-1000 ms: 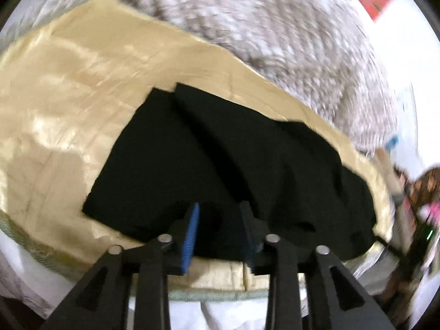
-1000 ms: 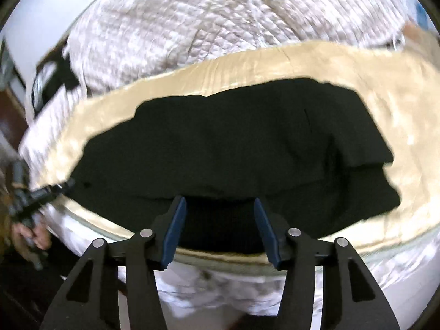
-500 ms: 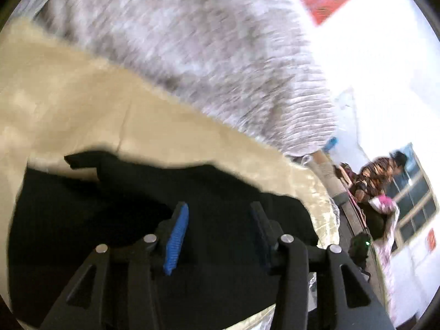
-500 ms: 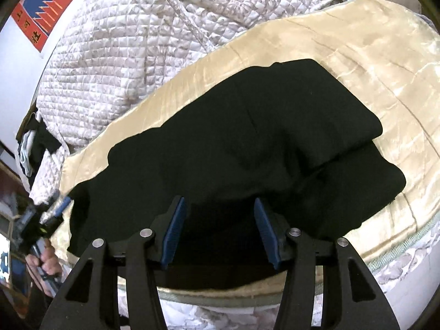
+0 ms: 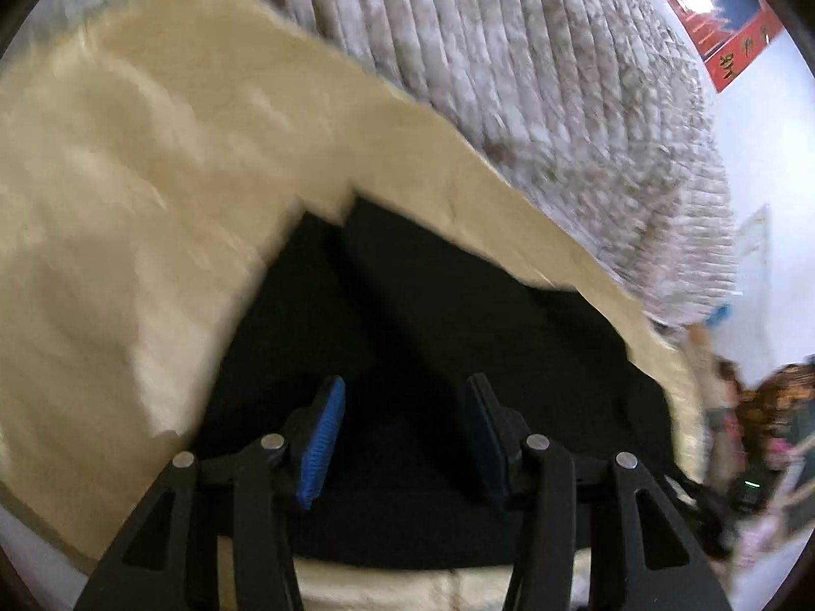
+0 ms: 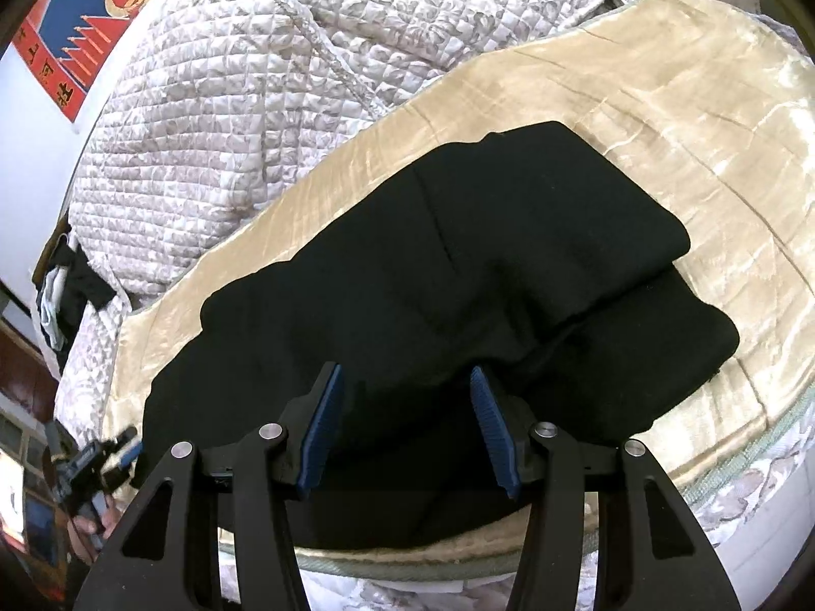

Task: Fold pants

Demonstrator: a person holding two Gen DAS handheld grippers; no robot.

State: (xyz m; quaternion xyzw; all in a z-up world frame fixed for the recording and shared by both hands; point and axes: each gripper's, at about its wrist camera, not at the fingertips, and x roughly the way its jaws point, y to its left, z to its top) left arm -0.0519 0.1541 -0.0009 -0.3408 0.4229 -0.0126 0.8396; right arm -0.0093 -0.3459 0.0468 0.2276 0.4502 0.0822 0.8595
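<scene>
Done: black pants [image 6: 438, 275] lie leg-over-leg on the cream bedcover [image 6: 687, 117]
Left: crosswise folds
Left claw [image 5: 405, 438]: apart, empty
Right claw [image 6: 407, 433]: apart, empty

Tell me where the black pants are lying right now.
In the right wrist view the black pants lie centre frame on the gold satin cloth, in front of the quilted bedspread, just beyond the open right gripper.

The left gripper [image 5: 405, 440] (jaws apart) hovers over black pants [image 5: 433, 336] on a cream blanket [image 5: 127, 193].
</scene>
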